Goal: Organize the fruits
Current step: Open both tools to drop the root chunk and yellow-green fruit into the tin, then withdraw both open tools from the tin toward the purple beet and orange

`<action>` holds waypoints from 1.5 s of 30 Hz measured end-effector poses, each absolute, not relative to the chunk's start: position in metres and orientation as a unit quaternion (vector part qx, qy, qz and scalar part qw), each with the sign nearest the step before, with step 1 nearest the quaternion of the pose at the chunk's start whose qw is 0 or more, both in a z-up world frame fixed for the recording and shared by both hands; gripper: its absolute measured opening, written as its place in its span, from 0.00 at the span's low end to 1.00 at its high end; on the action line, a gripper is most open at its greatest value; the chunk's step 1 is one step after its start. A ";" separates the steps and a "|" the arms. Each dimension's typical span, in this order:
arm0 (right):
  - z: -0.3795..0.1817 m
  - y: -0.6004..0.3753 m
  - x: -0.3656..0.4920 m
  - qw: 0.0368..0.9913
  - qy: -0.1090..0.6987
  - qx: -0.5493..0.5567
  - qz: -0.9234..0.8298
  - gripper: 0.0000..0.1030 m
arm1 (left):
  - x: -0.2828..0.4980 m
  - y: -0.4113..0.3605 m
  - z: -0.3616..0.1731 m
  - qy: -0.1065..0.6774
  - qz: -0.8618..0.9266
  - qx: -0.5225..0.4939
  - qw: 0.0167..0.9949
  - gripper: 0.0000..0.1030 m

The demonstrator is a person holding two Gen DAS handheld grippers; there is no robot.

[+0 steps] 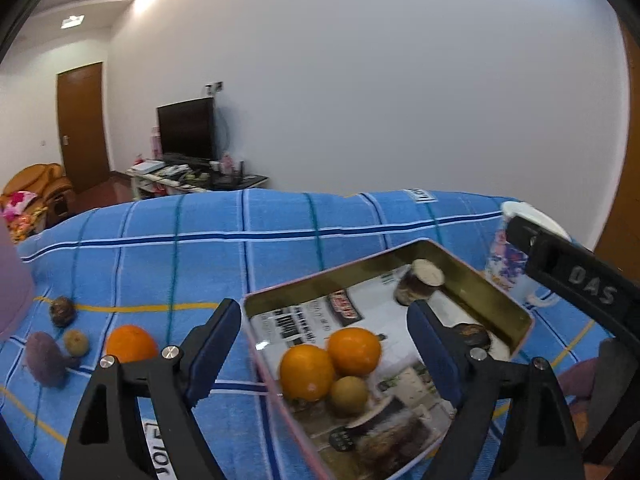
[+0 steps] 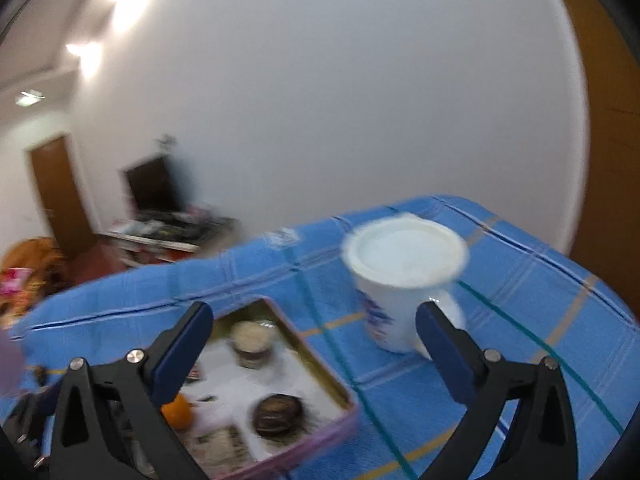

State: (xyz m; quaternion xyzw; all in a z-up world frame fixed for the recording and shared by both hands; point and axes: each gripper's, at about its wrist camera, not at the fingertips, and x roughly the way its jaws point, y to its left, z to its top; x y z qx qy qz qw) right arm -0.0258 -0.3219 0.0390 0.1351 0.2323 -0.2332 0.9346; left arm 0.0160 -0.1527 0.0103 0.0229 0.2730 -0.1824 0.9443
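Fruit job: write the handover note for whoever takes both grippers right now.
Left gripper: open, empty, over the tin.
Right gripper: open, empty, between tin and mug.
Done: two oranges and a small brown fruit lie in the tin.
Left: on the cloth beside the tin, one orange, a purple fruit and two small brown fruits.
The right wrist view is blurred.

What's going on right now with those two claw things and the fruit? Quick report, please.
Left hand-held gripper open, empty. Right hand-held gripper open, empty. Two oranges in tin tray; one orange on cloth. Nothing blocking.
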 end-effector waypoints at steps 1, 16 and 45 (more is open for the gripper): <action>0.038 -0.321 -0.023 0.930 0.243 0.129 -0.243 1.00 | 0.016 -0.151 0.011 0.271 -0.176 0.023 0.946 0.83; 0.035 -0.297 -0.031 0.953 0.206 0.089 -0.203 0.89 | 0.005 -0.117 0.027 0.202 -0.070 0.039 0.976 0.85; 0.032 -0.237 -0.054 0.975 0.107 0.053 -0.186 1.00 | 0.010 -0.012 0.013 0.183 -0.001 0.087 0.979 0.86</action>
